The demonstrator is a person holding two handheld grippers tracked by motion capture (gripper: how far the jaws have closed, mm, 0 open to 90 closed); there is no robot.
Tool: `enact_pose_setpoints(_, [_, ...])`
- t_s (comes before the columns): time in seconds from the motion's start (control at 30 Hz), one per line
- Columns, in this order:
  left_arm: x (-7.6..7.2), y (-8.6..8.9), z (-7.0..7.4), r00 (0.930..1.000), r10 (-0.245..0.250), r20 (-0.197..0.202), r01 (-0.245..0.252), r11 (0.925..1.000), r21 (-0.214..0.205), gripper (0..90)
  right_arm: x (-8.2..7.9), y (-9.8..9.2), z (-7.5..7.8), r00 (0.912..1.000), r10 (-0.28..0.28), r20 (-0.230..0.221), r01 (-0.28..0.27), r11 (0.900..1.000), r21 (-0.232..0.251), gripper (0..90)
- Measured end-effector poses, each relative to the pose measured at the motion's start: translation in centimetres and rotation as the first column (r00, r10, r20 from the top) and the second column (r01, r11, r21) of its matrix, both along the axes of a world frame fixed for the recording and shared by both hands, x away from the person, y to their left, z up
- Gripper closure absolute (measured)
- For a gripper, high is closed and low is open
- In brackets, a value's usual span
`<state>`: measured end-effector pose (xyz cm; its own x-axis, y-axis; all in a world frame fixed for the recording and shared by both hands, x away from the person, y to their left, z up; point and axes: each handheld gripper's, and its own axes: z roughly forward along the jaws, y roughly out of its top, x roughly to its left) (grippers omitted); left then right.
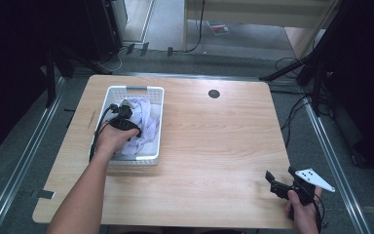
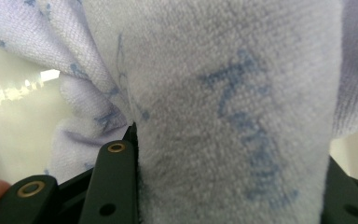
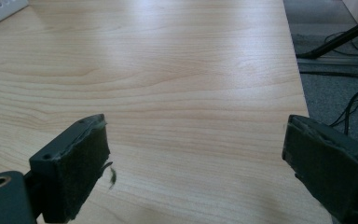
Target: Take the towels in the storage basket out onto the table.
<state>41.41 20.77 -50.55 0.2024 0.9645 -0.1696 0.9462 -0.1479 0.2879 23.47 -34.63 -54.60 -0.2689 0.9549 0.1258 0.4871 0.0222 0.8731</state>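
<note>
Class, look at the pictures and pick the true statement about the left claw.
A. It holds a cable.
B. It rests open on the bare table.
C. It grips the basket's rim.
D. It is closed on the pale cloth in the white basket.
D: the left claw has a fold of the pale cloth pinched between its jaws, inside the white basket.

Pale lilac terry cloth (image 2: 242, 116), soft and nubbly, faint blue print; white perforated plastic basket (image 1: 157, 127), smooth; light wood-grain table (image 3: 168, 70), smooth with soft sheen; matt black plastic right gripper (image 3: 196, 168), worn fuzzy pads (image 3: 86, 172), brass-coloured rivets
</note>
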Motion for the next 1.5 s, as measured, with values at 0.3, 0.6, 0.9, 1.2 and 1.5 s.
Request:
enact_pose_setpoints(0.3, [0.1, 0.6, 1.5, 0.9997, -0.005, -0.022, 0.005, 0.9999, 0.012, 60.0, 0.1, -0.1, 0.0, 1.0000, 0.001, -0.003, -0.001, 1.0000, 0.003, 7.1])
enact_pose_setpoints(0.6, [0.0, 1.7, 4.8, 0.9999, 0.013, 0.008, -0.013, 0.9999, -0.006, 60.6, 0.0, 0.0, 0.0, 1.0000, 0.001, -0.002, -0.001, 1.0000, 0.003, 7.1])
enact_pose_setpoints(0.9, [-0.3, 1.9, 8.6, 0.9991, 0.001, 0.042, 0.000, 0.9999, -0.011, 60.4, 0.0, 0.0, 0.0, 1.0000, -0.002, -0.005, 0.002, 1.0000, 0.003, 7.1])
enact_pose_setpoints(1.2, [-0.2, 1.5, 12.1, 0.9971, -0.001, 0.076, 0.002, 0.9999, -0.011, 60.3, 0.0, 0.0, 0.0, 1.0000, -0.002, -0.004, 0.002, 1.0000, 0.004, 7.1])
enact_pose_setpoints(1.5, [-0.2, 0.3, 14.6, 0.9951, -0.021, 0.096, 0.022, 0.9997, -0.009, 60.2, 0.0, 0.0, 0.0, 1.0000, -0.002, -0.005, 0.002, 1.0000, 0.002, 7.1])
